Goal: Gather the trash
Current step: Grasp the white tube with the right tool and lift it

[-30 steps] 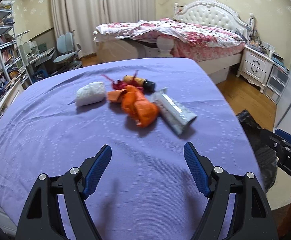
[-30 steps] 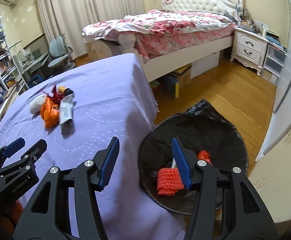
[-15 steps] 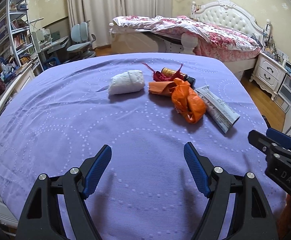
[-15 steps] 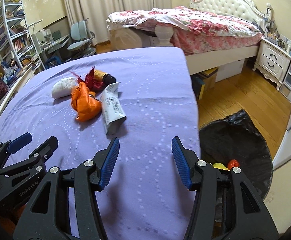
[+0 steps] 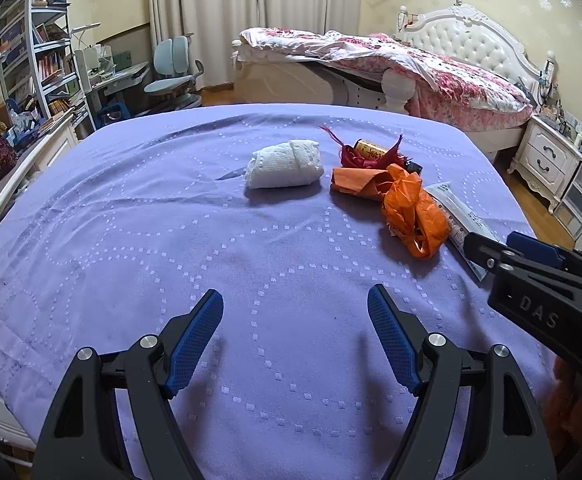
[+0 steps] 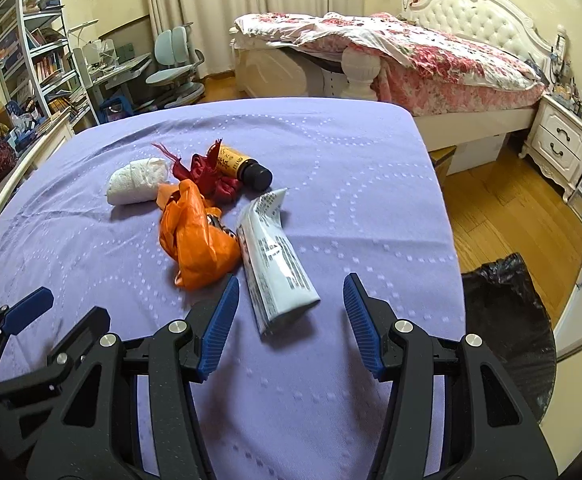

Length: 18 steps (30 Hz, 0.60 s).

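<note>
Trash lies in a small cluster on the purple cloth (image 5: 171, 240) that covers the desk, toward its far right part. A white wad of tissue (image 5: 285, 163) sits at the left of the group, apart from the rest. Just beside it come a dark red scrap (image 6: 207, 178) and a small brown bottle (image 6: 241, 166) with a yellow label and black cap, lying on its side. A crumpled orange plastic bag (image 6: 197, 240) rests in front of them, touching a flattened white tube (image 6: 277, 260) on its right.

Both claws hover above the cloth with nothing between their blue pads. The left claw (image 5: 295, 340) stands wide, over bare cloth nearer than the trash. The right claw (image 6: 289, 320) is spread to a middling width, its tips on either side of the tube's near end, not touching it.

Off the desk's right edge, on the wooden floor, a bin lined with a black bag (image 6: 507, 320) shows partly.
</note>
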Each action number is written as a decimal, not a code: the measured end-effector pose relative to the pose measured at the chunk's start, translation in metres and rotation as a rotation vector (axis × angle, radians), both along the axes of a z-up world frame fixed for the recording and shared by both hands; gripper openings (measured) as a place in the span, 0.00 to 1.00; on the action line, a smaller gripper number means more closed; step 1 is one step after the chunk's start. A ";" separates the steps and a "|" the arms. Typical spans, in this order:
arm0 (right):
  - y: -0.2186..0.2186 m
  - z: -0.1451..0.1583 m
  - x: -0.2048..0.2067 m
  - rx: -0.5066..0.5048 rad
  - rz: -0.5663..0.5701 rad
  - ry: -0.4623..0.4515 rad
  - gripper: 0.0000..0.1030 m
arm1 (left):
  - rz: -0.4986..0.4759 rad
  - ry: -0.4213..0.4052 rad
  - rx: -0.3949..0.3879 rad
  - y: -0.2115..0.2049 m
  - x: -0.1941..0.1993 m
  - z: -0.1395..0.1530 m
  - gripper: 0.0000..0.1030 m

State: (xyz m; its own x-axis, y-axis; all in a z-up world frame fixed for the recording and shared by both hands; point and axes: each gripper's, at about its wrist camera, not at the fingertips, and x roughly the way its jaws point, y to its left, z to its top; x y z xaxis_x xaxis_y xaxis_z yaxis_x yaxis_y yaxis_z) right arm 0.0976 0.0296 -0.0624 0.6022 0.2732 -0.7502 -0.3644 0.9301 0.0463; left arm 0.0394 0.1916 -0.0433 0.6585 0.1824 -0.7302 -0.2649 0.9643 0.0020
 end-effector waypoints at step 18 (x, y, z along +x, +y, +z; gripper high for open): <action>-0.024 -0.009 0.027 0.024 -0.061 0.040 0.23 | -0.066 -0.016 -0.011 -0.015 0.021 0.000 0.75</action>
